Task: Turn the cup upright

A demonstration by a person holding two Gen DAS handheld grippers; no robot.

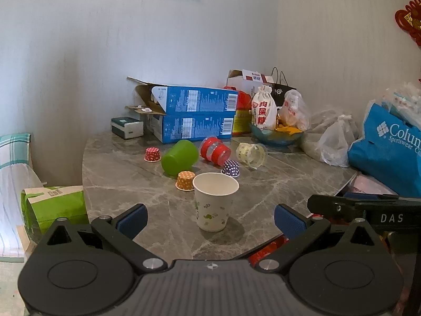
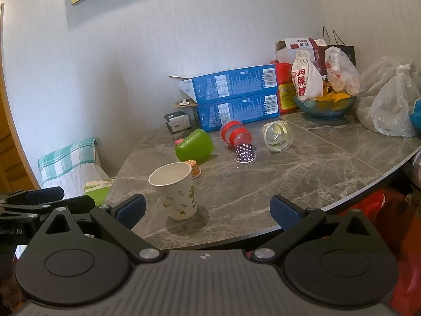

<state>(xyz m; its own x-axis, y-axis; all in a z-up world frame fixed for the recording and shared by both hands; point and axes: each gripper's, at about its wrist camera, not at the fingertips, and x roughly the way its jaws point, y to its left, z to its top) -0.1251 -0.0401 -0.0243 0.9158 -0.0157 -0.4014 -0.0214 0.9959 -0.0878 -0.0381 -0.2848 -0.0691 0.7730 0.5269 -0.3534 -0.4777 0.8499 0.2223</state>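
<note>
Left hand-held gripper point(image 1: 210, 220): released, blue pads spread wide, nothing between them; held just short of the near table edge.
Right hand-held gripper point(image 2: 208, 210): released likewise, pads wide apart and bare; beside the left one.
Paper cup point(image 1: 214, 201): upright, mouth up, white with green leaf print; near on the grey marble table point(image 1: 131, 184), just beyond the left pads and touching neither.
Orange dotted cupcake liner point(image 1: 185, 181): upside down, just behind the paper cup to its left.
Purple dotted liner point(image 1: 231, 168): upside down, behind the cup to its right.
Green cup point(image 1: 179, 157): on its side, further back.
Red cup point(image 1: 214, 149): on its side, right of the green one.
Clear cup point(image 1: 251, 154): on its side, further right.
Red dotted liner point(image 1: 152, 154): upside down, left of the green cup.
Blue boxes point(image 1: 194, 115): stacked at the far wall.
</note>
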